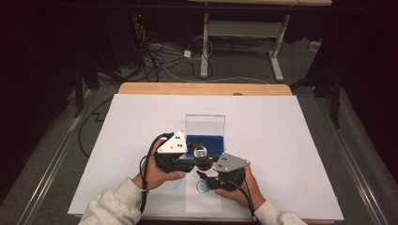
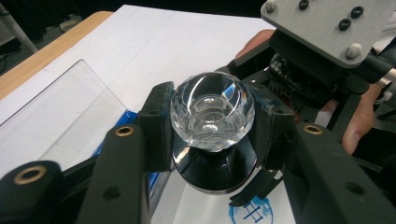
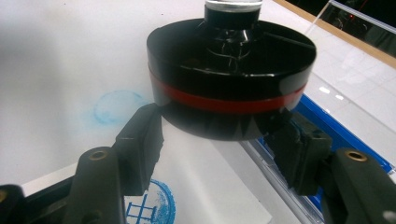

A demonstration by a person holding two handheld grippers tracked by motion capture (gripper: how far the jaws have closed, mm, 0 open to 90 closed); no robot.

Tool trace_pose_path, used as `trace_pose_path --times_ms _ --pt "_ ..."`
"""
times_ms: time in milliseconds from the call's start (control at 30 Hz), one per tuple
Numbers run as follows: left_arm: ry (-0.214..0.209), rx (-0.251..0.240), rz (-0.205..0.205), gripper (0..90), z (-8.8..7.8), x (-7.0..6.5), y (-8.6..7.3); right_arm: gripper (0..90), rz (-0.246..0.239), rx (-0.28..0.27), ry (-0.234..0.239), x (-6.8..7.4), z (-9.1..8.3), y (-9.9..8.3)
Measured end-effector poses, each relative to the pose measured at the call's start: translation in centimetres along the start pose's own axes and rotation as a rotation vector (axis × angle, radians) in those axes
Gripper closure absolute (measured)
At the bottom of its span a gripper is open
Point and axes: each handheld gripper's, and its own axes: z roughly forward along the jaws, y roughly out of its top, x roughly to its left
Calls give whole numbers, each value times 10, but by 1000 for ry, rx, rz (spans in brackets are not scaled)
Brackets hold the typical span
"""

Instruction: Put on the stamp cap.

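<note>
While the left gripper (image 2: 212, 126) pinches the stamp (image 2: 212, 140) by its clear knob (image 2: 212, 116), the stamp hangs upright, axis vertical, just above the paper (image 1: 204, 199), near the blue ink pad (image 1: 206, 140). The right gripper (image 3: 219, 149) sits under the black base (image 3: 231, 79), jaws spread at its lower rim, not pressing. Counted: 1 stamp, 2 grippers, 2 blue prints.
</note>
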Motion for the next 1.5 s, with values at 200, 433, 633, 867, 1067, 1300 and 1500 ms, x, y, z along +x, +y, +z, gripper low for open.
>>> trace_pose_path --times_ms 200,433,633,867,1067,1300,1500 --pt "20 -5 -4 546 -3 2 -1 337 -12 16 -12 0 -2 -1" --pt "43 2 -9 546 -8 4 -3 301 -34 9 -51 -4 -12 0" --pt "51 24 2 546 -7 4 -6 277 -27 -2 -70 -9 -19 2" --pt "69 38 4 546 -9 6 -8 278 -10 -18 -72 -13 -27 3" --pt "79 41 5 546 -12 7 -8 278 -19 -26 -87 -13 -35 6" --pt "98 44 6 546 -14 8 -8 283 -10 -39 -105 -19 -50 5" --pt "112 41 2 546 -17 11 -9 283 -15 -36 -151 -24 -66 -1"
